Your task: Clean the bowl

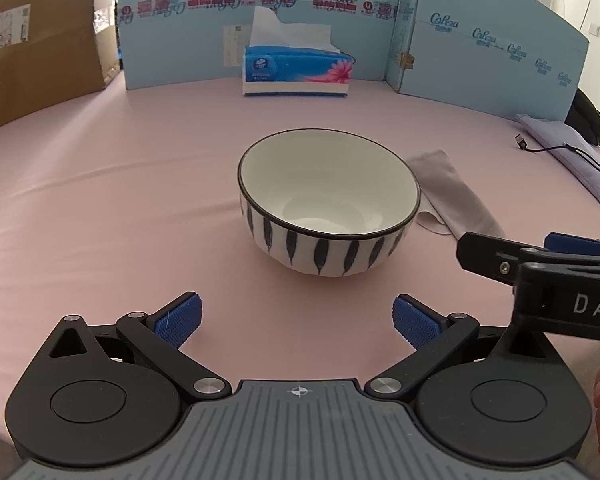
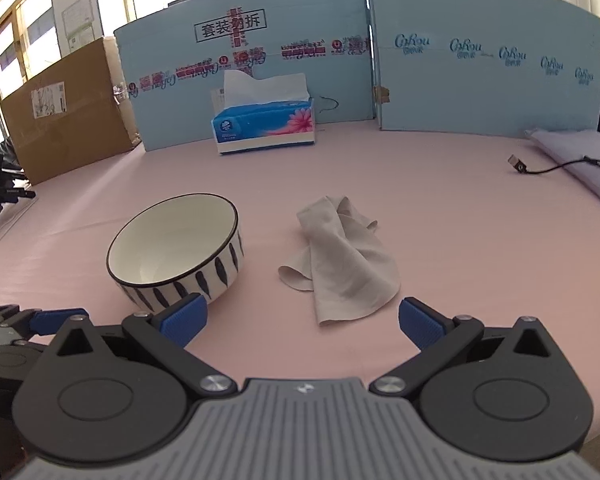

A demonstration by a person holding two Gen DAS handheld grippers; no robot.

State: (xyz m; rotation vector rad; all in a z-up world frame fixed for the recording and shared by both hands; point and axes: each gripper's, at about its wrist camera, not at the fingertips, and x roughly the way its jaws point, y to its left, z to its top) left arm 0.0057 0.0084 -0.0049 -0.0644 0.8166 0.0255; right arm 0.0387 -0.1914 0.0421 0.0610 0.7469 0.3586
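1. The table (image 2: 440,184), covered in pink, carries all items.
2. The bowl (image 1: 328,204) stands upright, mouth up, at table centre, directly ahead of the left tool (image 1: 298,320).
3. The cloth (image 2: 344,256) lies crumpled right of the bowl, long axis running near to far.
4. Both tools are spread and empty. Judged step: approach; the right tool (image 2: 303,322) must next pinch the cloth.

White bowl (image 1: 328,184), dark feather stripes

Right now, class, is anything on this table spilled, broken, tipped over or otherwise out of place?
Nothing stands out. The bowl sits upright, whole and empty. The cloth beside it lies crumpled but dry-looking. A loose cable trails across the far right edge.
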